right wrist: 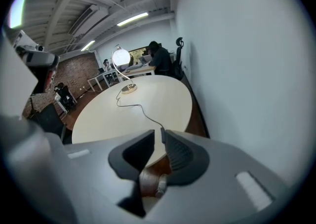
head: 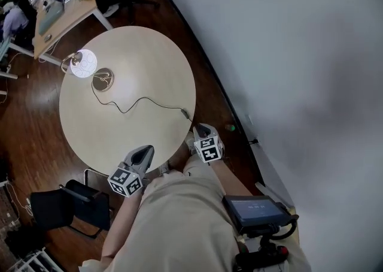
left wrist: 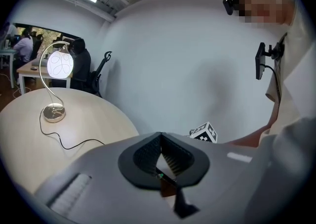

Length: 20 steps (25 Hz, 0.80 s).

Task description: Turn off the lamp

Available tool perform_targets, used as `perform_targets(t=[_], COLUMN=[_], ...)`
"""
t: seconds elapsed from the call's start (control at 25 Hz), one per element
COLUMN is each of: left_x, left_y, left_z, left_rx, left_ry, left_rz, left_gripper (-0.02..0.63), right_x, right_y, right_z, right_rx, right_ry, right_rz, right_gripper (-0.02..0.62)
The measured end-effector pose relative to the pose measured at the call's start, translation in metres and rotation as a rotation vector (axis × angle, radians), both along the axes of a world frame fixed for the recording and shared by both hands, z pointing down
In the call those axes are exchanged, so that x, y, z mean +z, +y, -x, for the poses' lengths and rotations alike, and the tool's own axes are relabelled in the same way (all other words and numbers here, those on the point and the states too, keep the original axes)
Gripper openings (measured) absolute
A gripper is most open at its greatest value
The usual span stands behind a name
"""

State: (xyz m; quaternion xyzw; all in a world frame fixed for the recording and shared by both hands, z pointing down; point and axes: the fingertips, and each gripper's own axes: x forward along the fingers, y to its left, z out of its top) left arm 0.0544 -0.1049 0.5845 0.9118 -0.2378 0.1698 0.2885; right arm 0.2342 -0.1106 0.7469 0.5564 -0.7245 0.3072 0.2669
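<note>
Item: lamp [head: 84, 64], lit. White globe shade glows, carried on a curved metal stem over a round metal base [head: 103, 79]. It stands upright near the far-left rim of the round, pale surface [head: 149, 55].

Cord [head: 128, 108]: thin and dark, it runs from the base in loose waves across the surface to the near-right rim. A small inline switch [head: 185, 112] lies on it close to that rim.

Right hand-held gripper [head: 201, 129]: held at the near-right rim and tilted downward, jaw end toward the switch, marker cube toward the person. Its jaws stand a little apart with nothing pressed between the pads. In the right gripper view the switch shows through the gap at the tips, beyond them and not touched.

Left hand-held gripper [head: 143, 153]: held low at the near edge of the surface, left of the other and apart from it, angled toward the lamp's side. Its jaw tips meet and hold nothing.

Surroundings: dark wood floor [head: 30, 145]; plain white wall [head: 287, 55] along the right; a dark chair [head: 72, 205] by the near-left rim. A wooden desk [head: 60, 19] with seated people stands beyond the lamp. A small screen device [head: 254, 211] is mounted at the wearer's chest.
</note>
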Motion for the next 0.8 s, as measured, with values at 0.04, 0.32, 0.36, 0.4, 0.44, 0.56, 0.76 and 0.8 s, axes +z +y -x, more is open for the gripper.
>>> perform_targets(t=[0.04, 0.32, 0.36, 0.4, 0.44, 0.56, 0.76, 0.8], left_x=[0.001, 0.007, 0.009, 0.01, 0.01, 0.008, 0.014, 0.016], left_y=[-0.003, -0.021, -0.024, -0.026, -0.028, -0.035, -0.034, -0.033], left_z=[-0.001, -0.001, 0.001, 0.002, 0.003, 0.004, 0.006, 0.008], left_rx=[-0.019, -0.136, -0.152, -0.169, -0.184, -0.22, -0.263, -0.271], left_ry=[-0.009, -0.042, -0.045, -0.05, -0.055, -0.067, -0.092, -0.096], left_rz=[-0.001, 0.01, 0.014, 0.017, 0.019, 0.022, 0.048, 0.056], left_gripper=[0.0, 0.0, 0.0, 0.0, 0.0, 0.0, 0.0, 0.0], right_x=[0.004, 0.042, 0.052, 0.061, 0.069, 0.09, 0.12, 0.124], right_y=[-0.007, -0.048, -0.05, -0.051, -0.052, -0.057, -0.065, -0.067], right_z=[0.0, 0.012, 0.015, 0.018, 0.02, 0.019, 0.019, 0.02], right_rx=[-0.021, -0.164, -0.18, -0.197, -0.214, -0.254, -0.274, -0.279], right_ry=[-0.002, -0.074, -0.085, -0.086, -0.08, -0.051, -0.057, -0.062], right_rz=[0.009, 0.06, 0.08, 0.1, 0.119, 0.155, 0.211, 0.219], right_gripper=[0.063, 0.105, 0.109, 0.109, 0.109, 0.109, 0.109, 0.109])
